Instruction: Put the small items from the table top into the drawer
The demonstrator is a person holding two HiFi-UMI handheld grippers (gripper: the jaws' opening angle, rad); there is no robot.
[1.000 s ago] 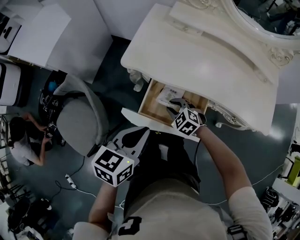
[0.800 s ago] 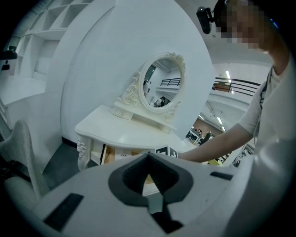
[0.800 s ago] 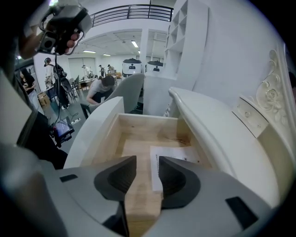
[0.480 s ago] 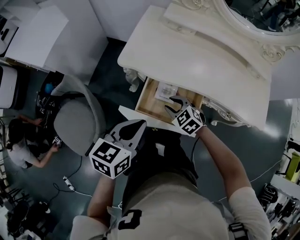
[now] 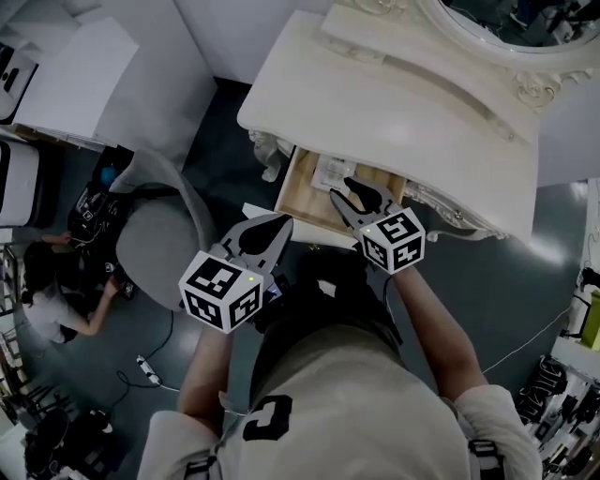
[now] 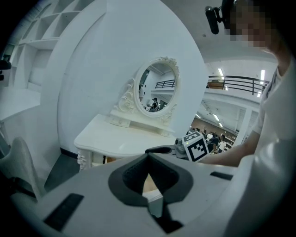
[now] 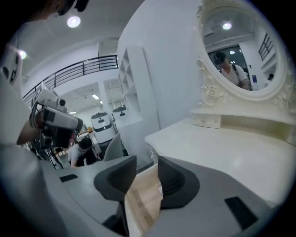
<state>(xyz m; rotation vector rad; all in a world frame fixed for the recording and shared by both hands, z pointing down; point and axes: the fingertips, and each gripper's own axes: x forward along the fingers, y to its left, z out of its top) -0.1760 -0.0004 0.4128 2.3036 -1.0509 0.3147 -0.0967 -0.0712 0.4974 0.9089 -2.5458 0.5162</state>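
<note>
Hovering over drawer (image 5: pixel 305 202), right gripper (image 5: pixel 341 189) had just parted jaws, empty; left gripper (image 5: pixel 281 223) pinched together, empty. Packet (image 5: pixel 333 173) inside; table top (image 5: pixel 394 112) bare: probably done.

You have two grippers, the left gripper (image 5: pixel 284 222) and right gripper (image 5: pixel 345 191), one white desk (image 5: pixel 394 122), one mirror (image 5: pixel 506 26), one open drawer (image 5: pixel 300 195) and one grey chair (image 5: pixel 155 239).

right tongs (image 5: pixel 341 192) | risen above drawer (image 5: pixel 298 190) | jaws just opened, nothing between them
</note>
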